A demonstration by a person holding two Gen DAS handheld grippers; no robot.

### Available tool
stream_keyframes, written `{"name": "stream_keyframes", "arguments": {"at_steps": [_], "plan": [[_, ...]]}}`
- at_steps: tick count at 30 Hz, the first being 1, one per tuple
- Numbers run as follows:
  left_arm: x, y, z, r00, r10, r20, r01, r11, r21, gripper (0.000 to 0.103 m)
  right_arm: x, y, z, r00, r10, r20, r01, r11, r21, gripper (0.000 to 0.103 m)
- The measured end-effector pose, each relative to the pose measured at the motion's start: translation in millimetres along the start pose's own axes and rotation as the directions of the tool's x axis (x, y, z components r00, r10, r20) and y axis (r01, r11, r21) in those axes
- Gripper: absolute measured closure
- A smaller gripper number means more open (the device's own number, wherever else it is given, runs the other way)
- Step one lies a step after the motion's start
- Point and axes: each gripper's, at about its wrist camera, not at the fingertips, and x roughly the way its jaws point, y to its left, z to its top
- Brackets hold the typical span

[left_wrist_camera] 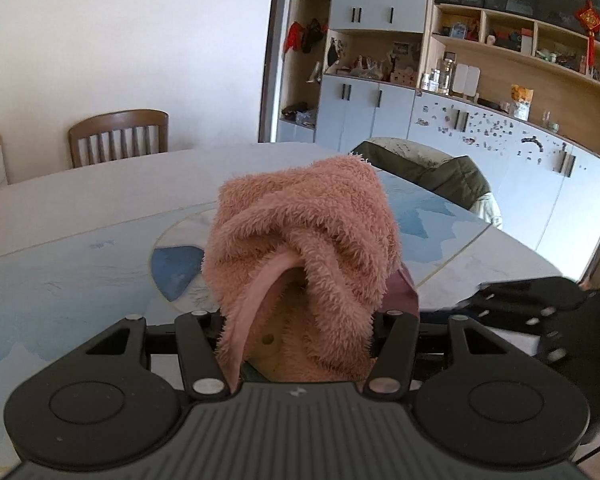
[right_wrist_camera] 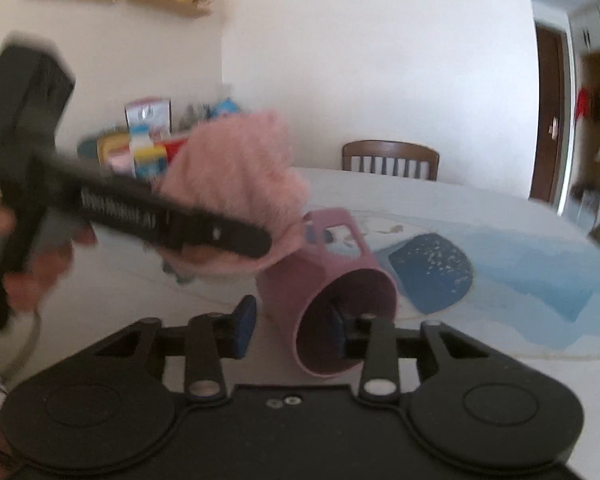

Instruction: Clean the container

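A fluffy pink towel (left_wrist_camera: 300,240) is bunched between the fingers of my left gripper (left_wrist_camera: 300,320), which is shut on it and hidden by it. Just right of the towel peeks a mauve mug (left_wrist_camera: 402,292). In the right wrist view the mug (right_wrist_camera: 332,276) is tilted, its mouth facing the camera. My right gripper (right_wrist_camera: 290,328) is shut on its wall, one blue pad (right_wrist_camera: 244,324) outside and the other inside. The towel (right_wrist_camera: 236,176), held in the left gripper (right_wrist_camera: 172,220), presses on the mug's outside near the handle (right_wrist_camera: 340,236). The image is motion-blurred.
A table (left_wrist_camera: 80,264) with a blue pattern lies below both grippers. A wooden chair (left_wrist_camera: 120,136) stands at its far side and an olive jacket (left_wrist_camera: 432,168) drapes another seat. Cartons and a bottle (right_wrist_camera: 144,148) stand at the table's back. A hand (right_wrist_camera: 32,276) holds the left gripper.
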Motion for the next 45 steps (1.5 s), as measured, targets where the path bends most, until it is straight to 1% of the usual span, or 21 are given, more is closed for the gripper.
{"name": "stream_keyframes", "arguments": {"at_steps": [1, 2, 4, 6, 9, 12, 16, 20, 23, 25, 28, 29, 31, 32, 33, 35, 37, 38, 40, 43, 45], "plan": [[-1, -3, 0, 1.0, -0.022, -0.001, 0.022, 1.0, 0.003, 0.047, 2, 0, 0, 1.0, -0.006, -0.011, 0.006, 1.0, -0.005, 0.092], [-3, -5, 1, 0.999, -0.045, -0.002, 0.045, 0.999, 0.009, 0.047, 4, -2, 0, 1.0, 0.012, -0.014, -0.012, 1.0, 0.014, 0.095], [-3, -14, 1, 0.997, -0.08, -0.007, 0.08, 0.996, 0.027, 0.047, 4, -9, -2, 0.999, 0.046, 0.004, -0.046, 0.997, 0.066, 0.098], [1, -23, 1, 0.996, -0.093, -0.014, 0.094, 0.994, 0.062, 0.047, 3, -11, -2, 0.998, 0.052, 0.019, -0.053, 0.995, 0.083, 0.099], [11, -26, -1, 0.999, -0.052, -0.016, 0.053, 0.995, 0.09, 0.047, 1, -14, -2, 0.998, 0.061, 0.026, -0.064, 0.992, 0.105, 0.099], [19, -17, 0, 0.999, -0.041, -0.027, 0.043, 0.997, 0.062, 0.047, 0, -23, -3, 0.996, 0.085, 0.033, -0.089, 0.985, 0.149, 0.099], [35, -1, 1, 0.998, 0.037, -0.047, -0.035, 0.999, 0.038, 0.047, -2, -33, -5, 0.992, 0.115, 0.055, -0.124, 0.967, 0.223, 0.099], [48, 22, -2, 0.99, 0.11, -0.09, -0.111, 0.994, -0.016, 0.047, -3, -43, -7, 0.986, 0.146, 0.076, -0.162, 0.943, 0.291, 0.1], [41, 35, -3, 0.99, 0.103, -0.098, -0.11, 0.991, -0.076, 0.047, -4, -50, -9, 0.979, 0.179, 0.098, -0.202, 0.909, 0.365, 0.1], [25, 37, -1, 0.994, 0.083, -0.071, -0.09, 0.991, -0.102, 0.047, -3, -60, -10, 0.97, 0.209, 0.122, -0.242, 0.869, 0.432, 0.101], [-2, 32, 8, 1.0, -0.011, -0.005, 0.011, 0.993, -0.121, 0.047, 3, -75, -10, 0.949, 0.266, 0.17, -0.316, 0.79, 0.525, 0.101], [-9, 26, 11, 0.999, -0.045, 0.01, 0.045, 0.993, -0.113, 0.047, 6, -78, -10, 0.945, 0.273, 0.178, -0.326, 0.773, 0.544, 0.101], [-17, 13, 13, 0.995, -0.098, 0.022, 0.1, 0.991, -0.085, 0.047, 10, -82, -9, 0.938, 0.29, 0.192, -0.347, 0.73, 0.589, 0.101], [-17, 7, 12, 0.993, -0.117, 0.02, 0.118, 0.991, -0.069, 0.047, 12, -85, -10, 0.93, 0.305, 0.204, -0.365, 0.701, 0.613, 0.101], [-14, 3, 11, 0.993, -0.122, 0.012, 0.122, 0.991, -0.058, 0.047, 15, -86, -10, 0.925, 0.316, 0.212, -0.377, 0.685, 0.624, 0.101], [-3, 1, 8, 0.994, -0.105, -0.006, 0.104, 0.993, -0.056, 0.047, 17, -86, -9, 0.921, 0.324, 0.216, -0.385, 0.673, 0.631, 0.101], [5, 7, 4, 0.993, -0.119, -0.022, 0.117, 0.988, -0.097, 0.047, 20, -83, -8, 0.935, 0.301, 0.186, -0.349, 0.697, 0.627, 0.101], [8, 10, 3, 0.992, -0.128, -0.021, 0.125, 0.986, -0.111, 0.047, 21, -85, -10, 0.937, 0.299, 0.182, -0.344, 0.693, 0.633, 0.101], [12, 15, 2, 0.993, -0.115, -0.024, 0.112, 0.987, -0.116, 0.047, 23, -88, -13, 0.936, 0.3, 0.182, -0.343, 0.676, 0.652, 0.101], [15, 22, -1, 0.995, -0.096, -0.025, 0.093, 0.989, -0.113, 0.047, 23, -89, -14, 0.94, 0.291, 0.18, -0.335, 0.677, 0.655, 0.101], [17, 24, -3, 0.997, -0.079, -0.021, 0.077, 0.992, -0.098, 0.047, 24, -91, -15, 0.941, 0.287, 0.179, -0.331, 0.667, 0.667, 0.101]]}}
